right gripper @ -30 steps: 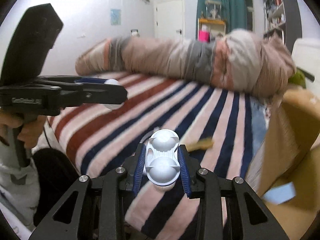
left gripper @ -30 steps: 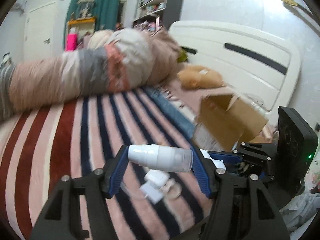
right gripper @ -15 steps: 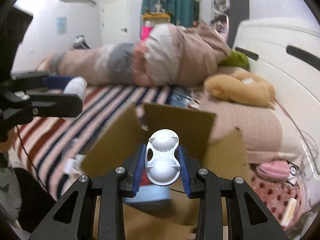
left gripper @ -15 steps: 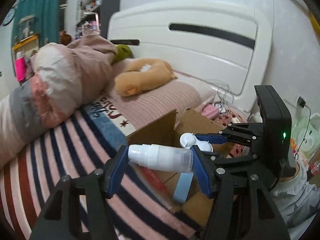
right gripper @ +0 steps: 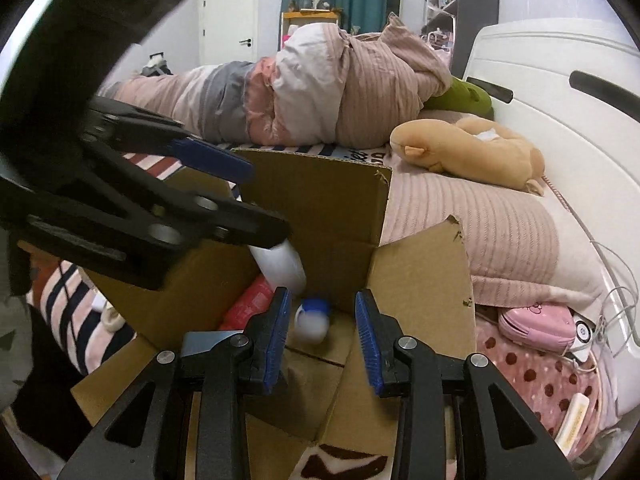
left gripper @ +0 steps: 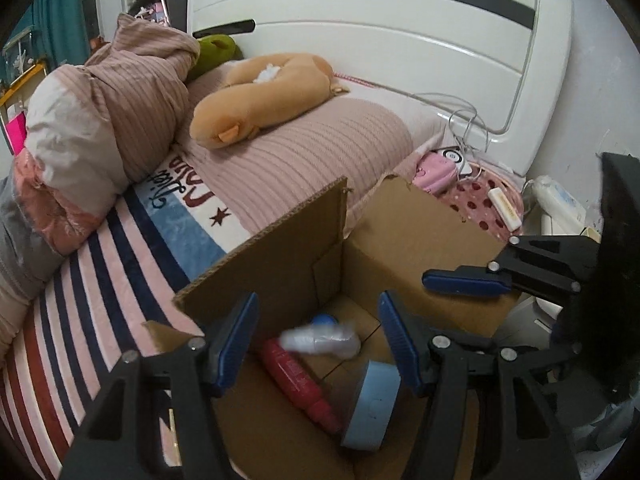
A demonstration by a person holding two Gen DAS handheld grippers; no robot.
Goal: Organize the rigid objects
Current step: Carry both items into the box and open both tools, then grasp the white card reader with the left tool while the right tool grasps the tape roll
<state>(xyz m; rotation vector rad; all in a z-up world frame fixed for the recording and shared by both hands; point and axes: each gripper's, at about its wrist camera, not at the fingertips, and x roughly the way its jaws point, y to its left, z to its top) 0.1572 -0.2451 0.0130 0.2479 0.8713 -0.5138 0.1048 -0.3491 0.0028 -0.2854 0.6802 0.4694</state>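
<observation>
While airborne, bottle (left gripper: 320, 339) beneath left gripper (left gripper: 318, 344).

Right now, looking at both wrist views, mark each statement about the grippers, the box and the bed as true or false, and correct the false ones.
1. The left gripper is clamped on a white bottle. False: its jaws stand open, and the white bottle shows blurred inside the cardboard box.
2. The right gripper is open over the box. True.
3. A red bottle lies inside the box. True.
4. The box is sealed with its flaps closed. False: the flaps stand open.
5. A tan plush toy lies on the bed near the white headboard. True.
</observation>
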